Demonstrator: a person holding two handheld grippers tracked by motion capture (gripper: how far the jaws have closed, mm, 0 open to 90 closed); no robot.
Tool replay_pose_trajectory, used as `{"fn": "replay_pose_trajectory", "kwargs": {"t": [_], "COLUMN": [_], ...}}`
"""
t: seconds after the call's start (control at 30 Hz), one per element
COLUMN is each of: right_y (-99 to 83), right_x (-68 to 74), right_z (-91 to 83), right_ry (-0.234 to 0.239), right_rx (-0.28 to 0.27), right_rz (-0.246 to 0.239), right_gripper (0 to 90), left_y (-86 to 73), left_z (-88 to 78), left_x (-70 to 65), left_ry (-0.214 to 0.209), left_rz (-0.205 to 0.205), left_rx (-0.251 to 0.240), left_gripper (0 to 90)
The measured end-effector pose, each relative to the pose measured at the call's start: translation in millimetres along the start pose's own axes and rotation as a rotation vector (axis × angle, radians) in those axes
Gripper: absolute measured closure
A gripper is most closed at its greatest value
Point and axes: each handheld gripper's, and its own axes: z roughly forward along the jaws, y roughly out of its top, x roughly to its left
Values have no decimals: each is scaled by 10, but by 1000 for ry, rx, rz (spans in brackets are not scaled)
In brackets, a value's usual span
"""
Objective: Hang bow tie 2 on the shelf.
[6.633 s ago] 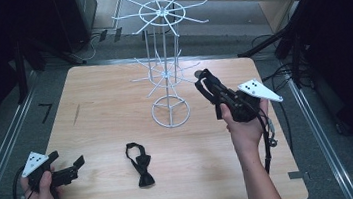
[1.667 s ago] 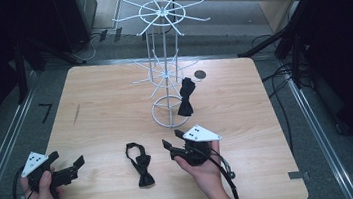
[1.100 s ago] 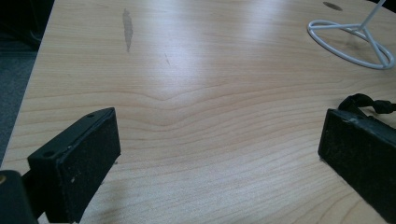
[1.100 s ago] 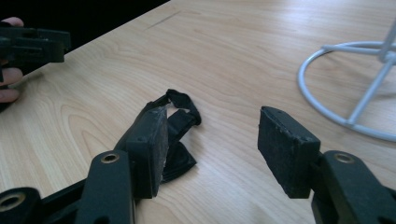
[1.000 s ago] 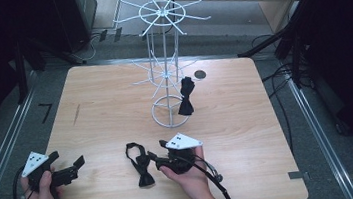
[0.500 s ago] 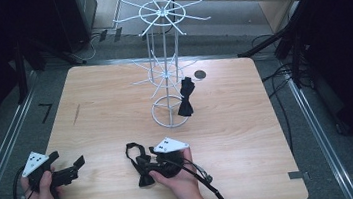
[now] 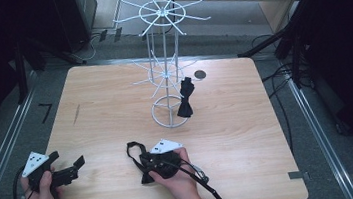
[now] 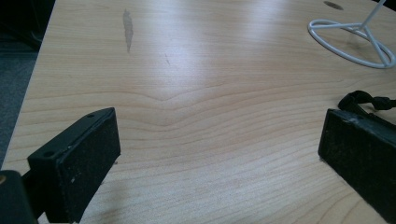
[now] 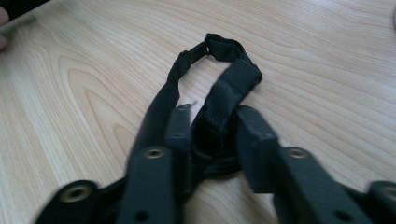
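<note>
A black bow tie (image 7: 135,152) lies on the wooden table (image 7: 247,121) near the front middle, its strap looped toward the left. My right gripper (image 7: 152,165) rests on it. In the right gripper view the two jaws of that gripper (image 9: 212,135) are pressed onto the bow tie's (image 9: 229,74) strap, and the clasp loop lies beyond the tips. A second black bow tie (image 7: 185,98) hangs from a low arm of the white wire rack (image 7: 166,70). My left gripper (image 7: 68,162) sits at the front left, open (image 8: 219,154), with bare wood between its pads.
The rack's ring base (image 8: 355,42) stands mid-table and its upper spokes spread wide. A small dark round hole (image 7: 200,74) lies behind the rack. The strap end (image 8: 364,99) peeks past my left gripper's right jaw. Metal rails run along both table sides.
My right gripper hung one bow tie on the rack, then came down and left across the table to the second bow tie and closed on its strap. The left gripper stayed put.
</note>
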Motion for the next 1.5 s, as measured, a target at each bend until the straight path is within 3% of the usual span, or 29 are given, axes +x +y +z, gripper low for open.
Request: {"fn": "replay_pose_trajectory", "kwargs": {"t": [0.27, 0.5, 1.5], "right_y": [-20, 18, 203], "right_x": [-19, -49, -356], "right_z": [-65, -177, -716], "right_ry": [-25, -56, -157], "right_rx": [-13, -51, -198], "right_rz": [-49, -73, -58], "right_gripper": [834, 847, 850], "left_y": [0, 0, 1], "left_z": [1, 1, 0], "left_x": [2, 4, 6], "left_ry": [-3, -6, -6], "left_rz": [-3, -2, -5], "left_rx": [0, 0, 2], "left_gripper": [0, 0, 0]}}
